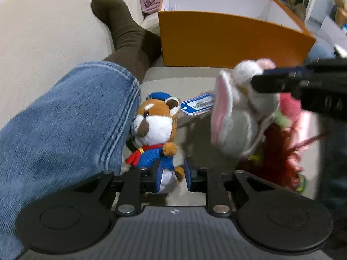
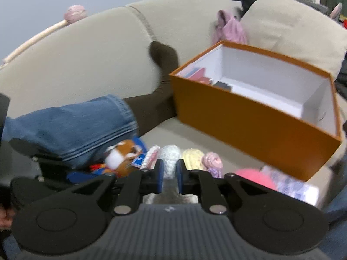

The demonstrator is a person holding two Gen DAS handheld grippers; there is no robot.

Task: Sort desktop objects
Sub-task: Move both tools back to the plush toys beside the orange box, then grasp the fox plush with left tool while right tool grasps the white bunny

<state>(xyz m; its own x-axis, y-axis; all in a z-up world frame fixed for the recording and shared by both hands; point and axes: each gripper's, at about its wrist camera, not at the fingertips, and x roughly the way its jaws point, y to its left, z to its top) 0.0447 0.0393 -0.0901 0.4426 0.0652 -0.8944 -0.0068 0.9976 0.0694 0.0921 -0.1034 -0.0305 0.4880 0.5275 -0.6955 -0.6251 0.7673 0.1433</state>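
My left gripper (image 1: 173, 174) is shut on the lower body of an orange-and-white fox plush (image 1: 155, 130) in a blue coat and cap; the plush also shows in the right wrist view (image 2: 121, 157). My right gripper (image 2: 169, 172) is shut on a grey-and-white mouse plush (image 2: 171, 158) with pink ears. In the left wrist view the mouse plush (image 1: 236, 117) hangs in the air from the right gripper's fingers (image 1: 279, 82). An open orange box (image 1: 227, 36) with a white inside stands on the sofa behind; it also shows in the right wrist view (image 2: 249, 117).
A leg in blue jeans (image 1: 65, 117) and a brown sock (image 1: 125, 34) lies left of the toys. More soft toys, pink and red (image 1: 279, 151), lie at the right. A pink cloth (image 2: 229, 28) and a cushion (image 2: 292, 32) sit behind the box.
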